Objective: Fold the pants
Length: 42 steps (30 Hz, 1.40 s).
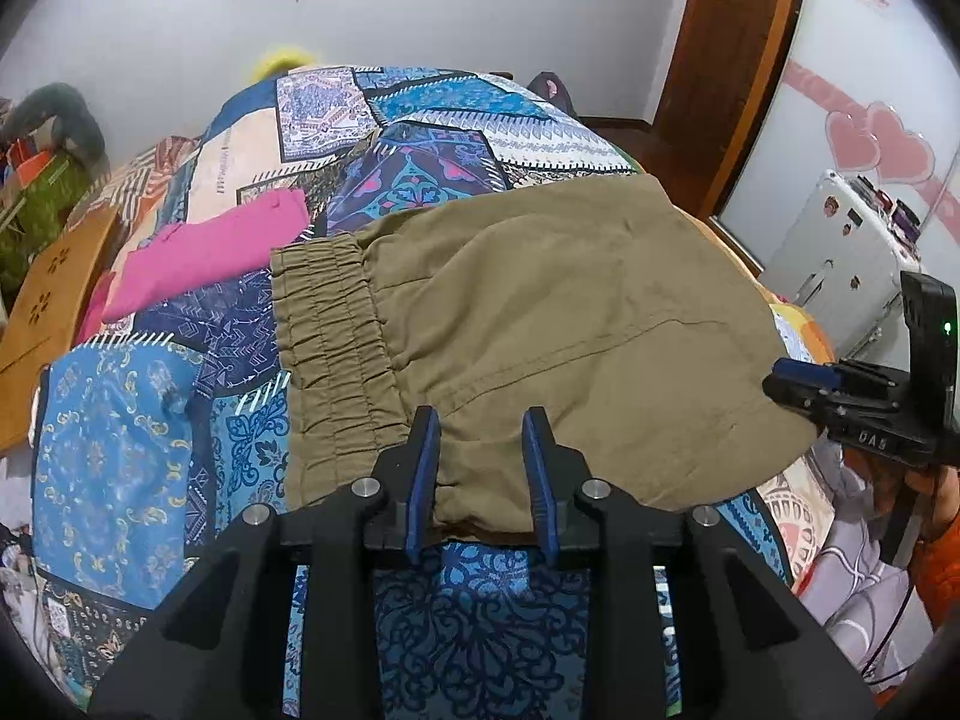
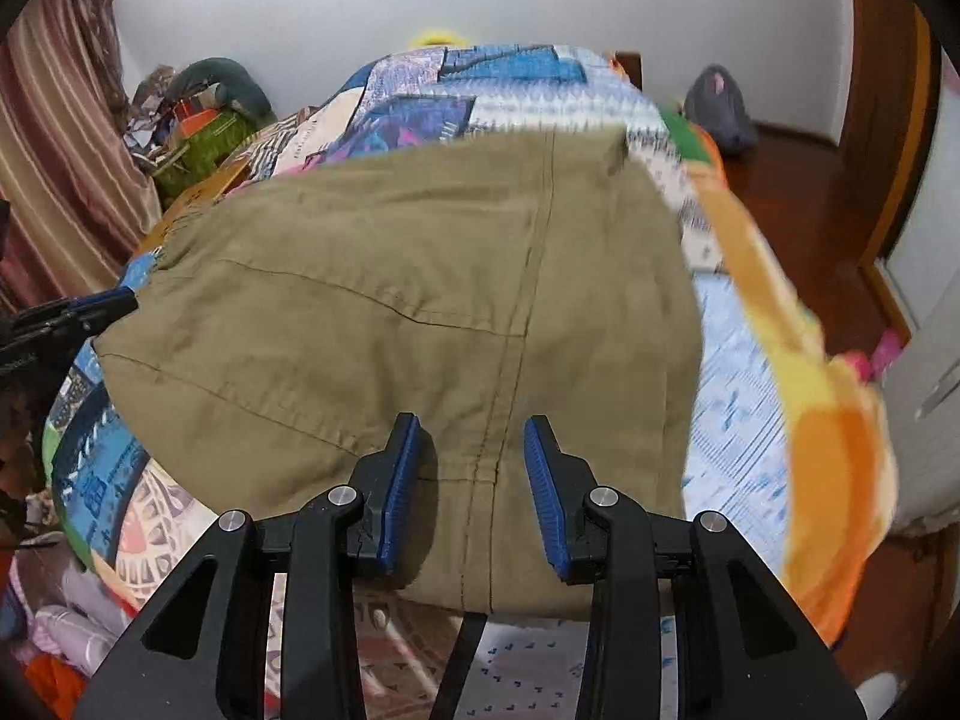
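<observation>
Olive-green pants (image 1: 540, 312) lie folded on the patchwork bedspread (image 1: 120, 450), their elastic waistband (image 1: 330, 330) at the left. My left gripper (image 1: 479, 420) stands open over the near edge of the pants next to the waistband, cloth lying between its blue pads without being pinched. In the right wrist view the pants (image 2: 390, 312) fill the middle, a seam running down toward me. My right gripper (image 2: 471, 426) is open too, straddling that seam at the near edge. Each gripper shows in the other's view: the right gripper (image 1: 798, 378) at the pants' right corner, the left gripper (image 2: 114, 303) at their left.
A folded pink garment (image 1: 204, 258) lies on the bed beyond the waistband. A wooden board (image 1: 54, 294) stands at the bed's left, a silver suitcase (image 1: 840, 252) at its right. The bed's orange edge (image 2: 840, 438) drops to a wooden floor with a grey bag (image 2: 717, 108).
</observation>
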Motion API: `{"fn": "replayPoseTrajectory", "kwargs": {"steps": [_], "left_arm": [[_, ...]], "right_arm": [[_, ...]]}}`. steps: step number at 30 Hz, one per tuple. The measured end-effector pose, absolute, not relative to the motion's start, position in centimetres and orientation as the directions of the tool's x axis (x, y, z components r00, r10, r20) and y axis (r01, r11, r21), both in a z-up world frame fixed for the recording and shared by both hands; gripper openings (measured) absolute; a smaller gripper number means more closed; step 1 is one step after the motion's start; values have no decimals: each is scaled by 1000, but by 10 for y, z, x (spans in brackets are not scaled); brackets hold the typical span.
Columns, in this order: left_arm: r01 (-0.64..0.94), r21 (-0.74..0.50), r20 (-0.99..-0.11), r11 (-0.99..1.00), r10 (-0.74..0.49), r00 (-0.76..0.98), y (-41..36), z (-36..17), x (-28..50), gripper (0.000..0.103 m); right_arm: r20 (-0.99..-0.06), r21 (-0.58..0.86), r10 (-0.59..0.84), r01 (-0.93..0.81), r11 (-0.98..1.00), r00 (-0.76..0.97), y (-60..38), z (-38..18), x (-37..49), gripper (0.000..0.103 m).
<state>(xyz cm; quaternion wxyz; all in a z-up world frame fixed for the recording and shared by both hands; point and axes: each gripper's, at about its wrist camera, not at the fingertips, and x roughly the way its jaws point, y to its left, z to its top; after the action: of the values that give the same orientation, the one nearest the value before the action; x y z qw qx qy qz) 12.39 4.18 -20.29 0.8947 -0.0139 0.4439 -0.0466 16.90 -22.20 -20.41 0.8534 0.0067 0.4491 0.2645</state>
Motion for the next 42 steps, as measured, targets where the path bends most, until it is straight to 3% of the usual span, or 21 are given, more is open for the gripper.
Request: {"fn": "replayPoseTrajectory", "kwargs": {"steps": [5, 10, 19, 25, 34, 42], "left_arm": [[51, -111, -794, 993, -119, 596, 52, -184, 128, 30], [-6, -68, -748, 998, -47, 662, 75, -157, 141, 52], [-93, -11, -792, 996, 48, 609, 118, -175, 204, 52], [-91, -50, -840, 995, 7, 543, 129, -203, 241, 54], [-62, -43, -869, 997, -7, 496, 126, -234, 264, 62], [-95, -181, -887, 979, -121, 446, 141, -252, 275, 62]], "right_arm": [[-773, 206, 429, -454, 867, 467, -233, -186, 180, 33], [-742, 169, 415, -452, 876, 526, -243, -162, 197, 33], [-719, 145, 388, -422, 895, 576, -244, -153, 258, 35], [-731, 129, 370, -417, 900, 573, -235, -160, 308, 42], [-780, 155, 382, -438, 885, 496, -220, -195, 383, 42], [-807, 216, 414, -443, 870, 421, -211, -221, 412, 40]]}}
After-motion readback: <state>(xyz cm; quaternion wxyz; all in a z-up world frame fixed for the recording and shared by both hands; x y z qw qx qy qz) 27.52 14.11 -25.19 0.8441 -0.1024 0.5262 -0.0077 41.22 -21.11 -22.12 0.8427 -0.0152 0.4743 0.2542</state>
